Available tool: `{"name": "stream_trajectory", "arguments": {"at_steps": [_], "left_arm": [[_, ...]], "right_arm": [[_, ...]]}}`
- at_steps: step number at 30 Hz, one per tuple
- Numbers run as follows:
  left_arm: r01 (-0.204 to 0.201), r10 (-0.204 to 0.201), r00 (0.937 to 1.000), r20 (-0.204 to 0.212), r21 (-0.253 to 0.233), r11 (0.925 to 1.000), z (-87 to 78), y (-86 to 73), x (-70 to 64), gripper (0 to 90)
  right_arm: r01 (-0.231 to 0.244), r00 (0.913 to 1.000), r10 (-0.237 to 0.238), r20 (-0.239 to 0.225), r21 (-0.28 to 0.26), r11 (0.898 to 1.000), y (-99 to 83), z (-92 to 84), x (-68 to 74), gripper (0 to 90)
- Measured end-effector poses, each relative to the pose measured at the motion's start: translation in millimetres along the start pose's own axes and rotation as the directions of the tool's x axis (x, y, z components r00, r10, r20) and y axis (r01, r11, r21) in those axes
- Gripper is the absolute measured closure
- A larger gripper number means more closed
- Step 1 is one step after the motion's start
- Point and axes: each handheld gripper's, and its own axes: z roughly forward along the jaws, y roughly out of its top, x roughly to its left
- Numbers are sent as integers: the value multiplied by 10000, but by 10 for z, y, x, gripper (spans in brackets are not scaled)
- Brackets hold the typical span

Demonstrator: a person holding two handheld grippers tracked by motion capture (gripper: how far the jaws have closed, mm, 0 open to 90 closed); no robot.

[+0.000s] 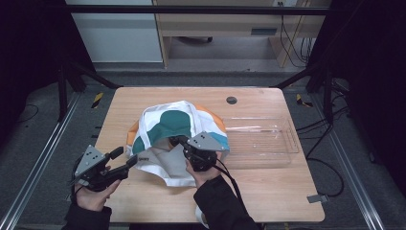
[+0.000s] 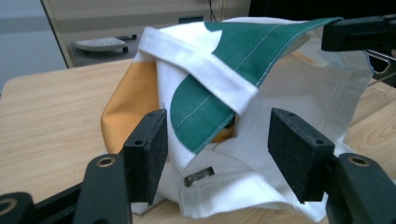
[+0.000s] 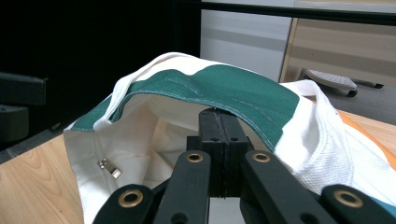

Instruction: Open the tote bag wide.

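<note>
- Two hand-held grippers work at one cloth bag (image 1: 174,136) on a light wooden table (image 1: 268,191); the bag sits a little left of the table's middle, white with green, orange and blue patches.
- At the left of the high view, the left gripper (image 1: 125,159) is held just off the bag's near-left corner, its jaws pointing toward the fabric.
- In the left gripper view its jaws stand wide apart with the bag's white and green folds showing between the pads (image 2: 148,151), which press on nothing; the cloth lies just beyond them.
- A white strap (image 2: 205,74) crosses the green panel in that view, and a small metal zip pull (image 2: 198,176) lies on the white lower edge of the bag.
- In the middle, the right gripper (image 1: 178,140) reaches into the bag's mouth from the near side.
- In the right gripper view its jaws are pressed together with the green-edged rim (image 3: 224,95) of the bag lying over their tips and lifted into an arch; whether the cloth is actually pinched between the pads cannot be told.
- To the right, a clear plastic tray (image 1: 282,143) lies on the table, its left end just beside the bag's blue and orange corner.
- Beyond the bag, a small dark round cap (image 1: 231,100) is set into the tabletop near the far edge.
</note>
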Motion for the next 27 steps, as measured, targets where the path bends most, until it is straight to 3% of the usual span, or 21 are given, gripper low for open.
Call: {"name": "stream_trajectory", "arguments": {"at_steps": [11,17,27], "left_arm": [[-486,485,9988,-35,-119,9987,52,166,-110,364],[-1130,1131,9936,-79,71,9936,204,343,-202,350],[-1611,1615,9868,-80,386,9862,392,441,-298,335]], "right_arm": [[43,10000,-43,-58,131,9999,20,-1,-26,900],[7,9999,-5,-104,173,9998,38,-3,-42,900],[18,10000,-17,-84,221,9998,58,12,-61,900]]}}
